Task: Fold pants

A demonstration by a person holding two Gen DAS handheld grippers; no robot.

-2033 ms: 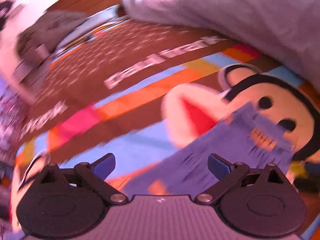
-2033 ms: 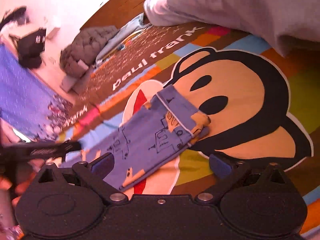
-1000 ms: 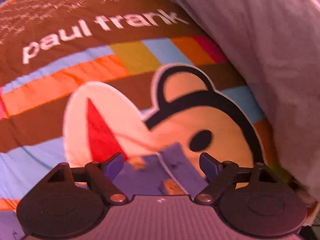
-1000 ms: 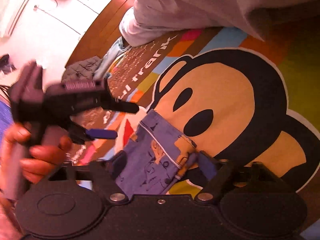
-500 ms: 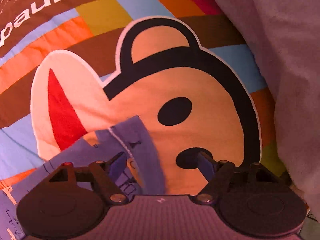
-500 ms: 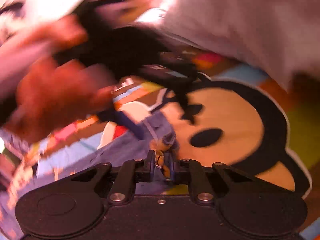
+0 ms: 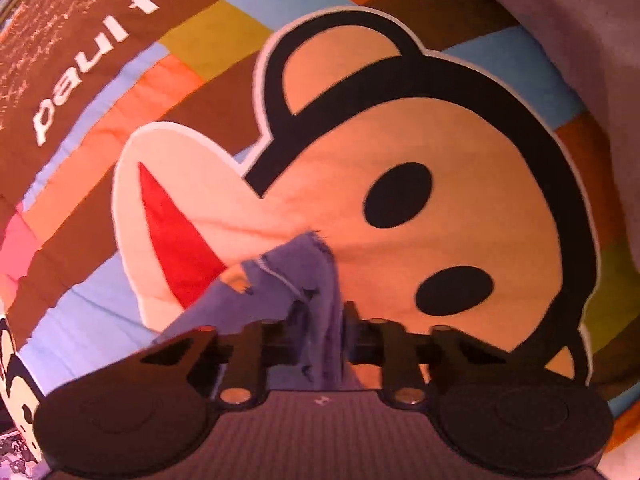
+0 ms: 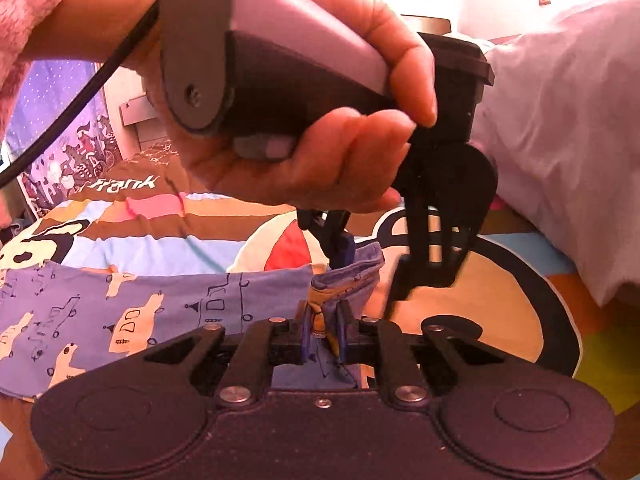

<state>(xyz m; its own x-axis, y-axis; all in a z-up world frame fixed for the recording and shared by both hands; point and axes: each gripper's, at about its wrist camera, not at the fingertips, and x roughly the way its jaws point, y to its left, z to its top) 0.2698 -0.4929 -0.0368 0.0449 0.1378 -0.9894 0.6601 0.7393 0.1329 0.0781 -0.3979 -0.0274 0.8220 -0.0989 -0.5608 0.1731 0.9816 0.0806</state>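
Small blue printed pants (image 8: 132,304) lie stretched across a colourful monkey-print bedspread (image 7: 460,208). My right gripper (image 8: 322,334) is shut on one corner of the pants' end hem. My left gripper (image 7: 320,320) is shut on the other corner of that end of the pants (image 7: 296,280), pinching a raised fold. In the right wrist view the hand-held left gripper (image 8: 348,256) hangs just above and beyond mine, its fingers closed on the same bunched edge. The rest of the pants runs off to the left.
A pale grey duvet (image 8: 560,140) is heaped along the right side of the bed and also shows in the left wrist view (image 7: 592,32). A blue patterned curtain (image 8: 60,120) and a white wall lie beyond the bed on the left.
Both grippers have closed on the end of the pants: the right one by half a second ago, the left one just now. The pinched hem has lifted off the bedspread.
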